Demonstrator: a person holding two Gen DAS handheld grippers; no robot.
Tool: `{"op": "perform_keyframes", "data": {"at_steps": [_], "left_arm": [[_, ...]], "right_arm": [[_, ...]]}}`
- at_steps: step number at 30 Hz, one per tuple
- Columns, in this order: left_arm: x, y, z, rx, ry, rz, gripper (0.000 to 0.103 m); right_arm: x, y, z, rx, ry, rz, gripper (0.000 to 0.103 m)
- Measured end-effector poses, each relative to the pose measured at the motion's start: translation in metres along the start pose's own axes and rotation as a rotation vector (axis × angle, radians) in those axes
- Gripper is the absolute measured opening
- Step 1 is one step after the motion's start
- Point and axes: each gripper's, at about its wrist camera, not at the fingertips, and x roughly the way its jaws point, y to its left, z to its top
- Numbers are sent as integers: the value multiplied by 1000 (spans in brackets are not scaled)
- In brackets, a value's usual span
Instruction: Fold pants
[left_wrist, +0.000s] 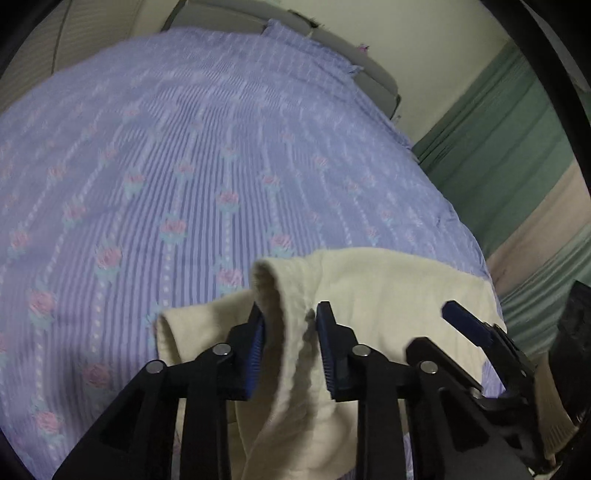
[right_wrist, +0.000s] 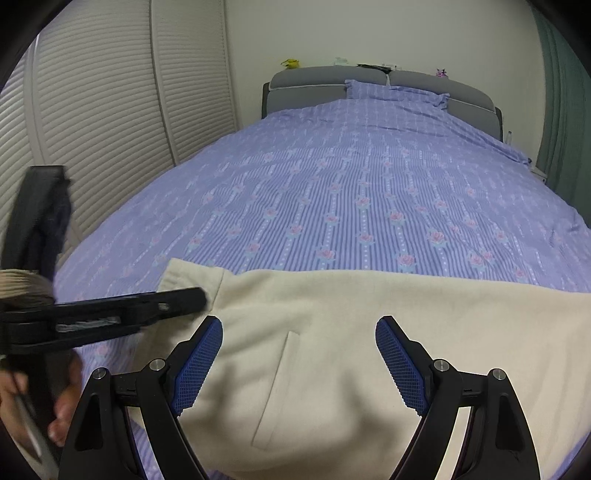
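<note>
Cream fleece pants (right_wrist: 351, 350) lie across the near end of a bed; a pocket slit shows on them. My left gripper (left_wrist: 290, 317) is shut on a bunched, raised fold of the pants (left_wrist: 288, 332) at their left end. It also shows in the right wrist view (right_wrist: 199, 295), blurred, at the pants' left corner. My right gripper (right_wrist: 299, 328) is open and empty, its blue pads (right_wrist: 199, 362) spread just above the flat middle of the pants. In the left wrist view, one right gripper finger (left_wrist: 469, 325) is at the right over the pants.
The bed has a purple striped, flowered cover (right_wrist: 351, 192), a matching pillow (right_wrist: 399, 94) and a grey headboard (right_wrist: 306, 86). White louvred doors (right_wrist: 103, 122) stand on the left, a green curtain (left_wrist: 498, 155) on the right. A hand (right_wrist: 62, 402) holds the left gripper.
</note>
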Motion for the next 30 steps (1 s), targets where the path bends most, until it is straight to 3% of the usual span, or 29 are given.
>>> {"op": "perform_keyframes", "data": {"at_steps": [6, 9, 10, 12, 13, 17, 21, 23, 27, 30], "left_arm": [[15, 14, -8, -85, 42, -75, 37], [14, 10, -11, -73, 61, -80, 37], [12, 6, -12, -67, 61, -69, 35], [9, -1, -13, -53, 59, -42, 16], [7, -5, -15, -50, 52, -27, 14], [-19, -24, -25, -12, -49, 21, 13], [-38, -31, -34, 16, -73, 60, 13], [-37, -21, -35, 25, -54, 72, 13], [-15, 15, -29, -73, 25, 64, 13], [-1, 20, -21, -50, 34, 121, 18]], "right_arm": [[2, -3, -1, 2, 7, -16, 86], [2, -4, -2, 10, 10, -8, 86], [1, -3, -3, 10, 10, -9, 86], [0, -3, -5, 8, 12, -11, 86], [-1, -4, -6, 9, 13, -11, 86], [-9, -7, -7, 11, 7, -2, 86], [-19, -7, -6, -8, -14, 8, 86], [-17, -1, -3, -29, -12, 11, 85], [-13, 12, -5, -57, -6, 25, 85], [-5, 18, -6, -77, 10, 23, 85]]}}
